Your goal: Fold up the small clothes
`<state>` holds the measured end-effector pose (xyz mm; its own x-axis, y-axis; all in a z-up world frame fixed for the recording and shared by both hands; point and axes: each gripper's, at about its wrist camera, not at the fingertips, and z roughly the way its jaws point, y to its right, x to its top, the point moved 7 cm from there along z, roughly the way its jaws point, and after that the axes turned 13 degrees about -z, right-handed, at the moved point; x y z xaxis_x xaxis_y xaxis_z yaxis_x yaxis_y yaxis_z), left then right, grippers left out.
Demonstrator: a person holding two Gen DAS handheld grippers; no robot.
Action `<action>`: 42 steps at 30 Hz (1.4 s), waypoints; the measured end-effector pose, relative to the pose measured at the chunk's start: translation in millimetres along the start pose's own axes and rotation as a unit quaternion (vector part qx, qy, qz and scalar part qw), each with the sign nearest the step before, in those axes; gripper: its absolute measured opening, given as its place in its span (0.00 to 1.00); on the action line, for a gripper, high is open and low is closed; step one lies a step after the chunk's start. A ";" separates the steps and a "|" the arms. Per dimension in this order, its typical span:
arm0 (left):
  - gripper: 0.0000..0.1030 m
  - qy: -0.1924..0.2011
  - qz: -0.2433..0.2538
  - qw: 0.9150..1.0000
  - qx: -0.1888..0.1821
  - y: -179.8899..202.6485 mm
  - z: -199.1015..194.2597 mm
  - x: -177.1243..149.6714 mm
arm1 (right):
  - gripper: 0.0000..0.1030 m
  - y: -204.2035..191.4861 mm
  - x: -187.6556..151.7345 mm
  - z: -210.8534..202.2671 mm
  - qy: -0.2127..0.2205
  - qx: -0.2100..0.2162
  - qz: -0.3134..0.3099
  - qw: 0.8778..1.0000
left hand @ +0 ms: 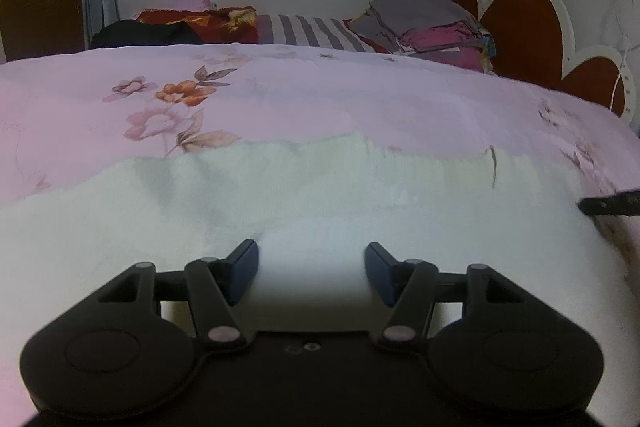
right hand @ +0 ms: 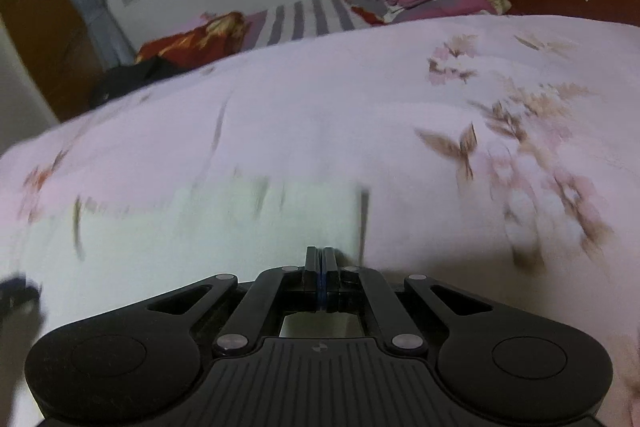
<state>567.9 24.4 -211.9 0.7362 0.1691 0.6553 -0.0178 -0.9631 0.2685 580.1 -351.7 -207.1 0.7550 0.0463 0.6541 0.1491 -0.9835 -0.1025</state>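
The white cloth (left hand: 280,195) is lying pretty flat on the pink floral quilt (left hand: 320,95), no fold in it that I can see, so folding looks barely started. Left gripper (left hand: 311,273) hovers over its near part, jaws spread, holding nothing. Right gripper (right hand: 322,279) is pinched closed by the cloth's right edge; can't tell if fabric's caught in there.

A pale mint-white knitted garment (left hand: 280,195) lay on a pink quilt printed with orange and mauve flowers (left hand: 168,99). Behind were a grey-and-white striped sheet (left hand: 312,31) and a rust-red, white-edged scalloped headboard (left hand: 520,27).
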 end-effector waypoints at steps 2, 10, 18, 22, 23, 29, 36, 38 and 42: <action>0.57 0.002 0.002 1.000 -0.001 -4.9 -6.8 -7.0 | 0.00 -9.2 -20.2 -15.6 -0.004 0.005 -0.015 1.000; 0.57 0.018 -0.047 0.999 -0.019 -3.4 -25.0 -16.5 | 0.00 -33.0 -50.7 -57.6 0.021 -0.004 -0.013 1.000; 0.68 0.023 -0.073 0.997 0.012 -40.5 -40.4 -14.4 | 0.00 -49.8 -53.1 -58.1 -0.016 -0.012 -0.006 1.000; 0.72 0.044 -0.111 0.991 0.056 -103.1 -70.8 -12.0 | 0.00 -43.0 -64.5 -59.1 -0.022 0.002 0.044 0.999; 0.72 0.054 -0.124 0.988 0.071 -123.7 -81.6 -11.6 | 0.00 -43.6 -64.0 -65.7 -0.008 -0.002 0.049 0.999; 0.61 0.092 -0.238 0.957 0.137 -247.0 -132.6 -16.3 | 0.00 -57.2 -63.9 -82.7 0.021 -0.026 0.049 0.998; 0.50 0.152 -0.428 0.885 0.098 -351.9 -158.0 -19.4 | 0.61 -69.8 -56.9 -78.7 0.046 -0.037 0.068 0.996; 0.50 0.163 -0.451 0.873 0.087 -365.2 -156.5 -15.7 | 0.61 -72.8 -54.5 -78.7 0.047 -0.036 0.072 0.996; 0.42 0.172 -0.471 0.862 0.075 -379.5 -147.6 -6.8 | 0.46 -73.8 -49.4 -77.7 0.046 -0.041 0.091 0.994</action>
<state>469.8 419.7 -214.0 0.1326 0.9177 0.3744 0.5857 -0.3773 0.7174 482.2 -295.0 -173.6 0.7022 -0.1453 0.6970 -0.0395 -0.9854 -0.1657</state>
